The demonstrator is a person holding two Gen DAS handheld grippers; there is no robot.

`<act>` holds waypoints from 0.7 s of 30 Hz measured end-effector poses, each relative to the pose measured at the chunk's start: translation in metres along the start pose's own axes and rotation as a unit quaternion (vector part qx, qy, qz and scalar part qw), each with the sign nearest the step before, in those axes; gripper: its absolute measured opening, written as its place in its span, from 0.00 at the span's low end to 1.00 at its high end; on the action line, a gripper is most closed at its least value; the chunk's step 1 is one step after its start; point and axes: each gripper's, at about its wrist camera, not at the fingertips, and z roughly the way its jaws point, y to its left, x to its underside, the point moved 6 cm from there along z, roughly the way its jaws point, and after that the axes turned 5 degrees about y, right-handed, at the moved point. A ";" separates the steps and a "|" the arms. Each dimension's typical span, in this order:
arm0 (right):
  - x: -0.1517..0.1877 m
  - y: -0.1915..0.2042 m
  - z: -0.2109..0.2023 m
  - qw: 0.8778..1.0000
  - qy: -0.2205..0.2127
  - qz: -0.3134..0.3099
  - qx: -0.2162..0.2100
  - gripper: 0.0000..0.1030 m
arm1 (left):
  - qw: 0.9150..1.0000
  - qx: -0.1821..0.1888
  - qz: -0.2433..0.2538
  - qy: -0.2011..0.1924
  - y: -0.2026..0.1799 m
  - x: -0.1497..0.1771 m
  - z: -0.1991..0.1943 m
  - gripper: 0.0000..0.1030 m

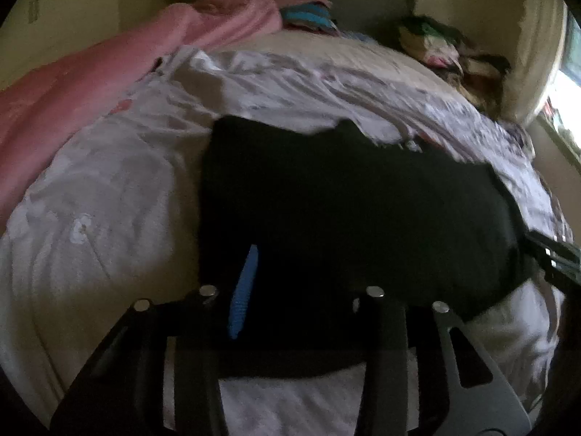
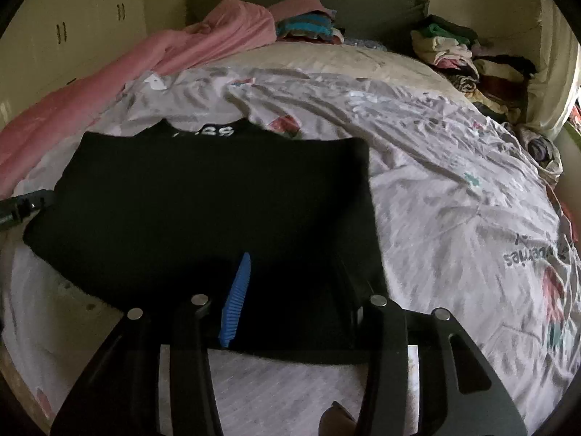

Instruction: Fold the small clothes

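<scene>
A black garment lies flat on the white printed bedsheet; in the right wrist view it shows white lettering at its far edge. My left gripper is open over the garment's near left part, its blue-padded finger resting on the cloth. My right gripper is open over the garment's near right part, blue pad on the cloth. Each gripper's tip shows in the other's view, at the garment's side edges.
A pink blanket lies along the bed's left side. Piles of folded clothes sit by the headboard, and a heap of clothes fills the far right corner. Cupboards stand at left; a window at right.
</scene>
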 end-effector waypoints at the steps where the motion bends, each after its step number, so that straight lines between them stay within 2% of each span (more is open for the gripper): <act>1: 0.001 0.002 0.000 1.000 0.000 0.001 -0.002 0.46 | 1.000 0.000 0.007 0.004 -0.004 0.003 0.001 0.33; 6: 0.003 0.008 0.003 1.000 0.004 0.008 -0.017 0.46 | 1.000 -0.002 0.008 0.022 -0.005 0.015 0.005 0.34; 11: 0.023 0.002 0.020 0.999 0.048 0.023 -0.008 0.46 | 0.999 -0.002 -0.001 0.049 -0.004 0.030 0.015 0.34; 21: 0.039 -0.002 0.009 0.998 0.034 0.046 -0.011 0.47 | 0.999 0.001 -0.005 0.052 -0.006 0.040 0.010 0.34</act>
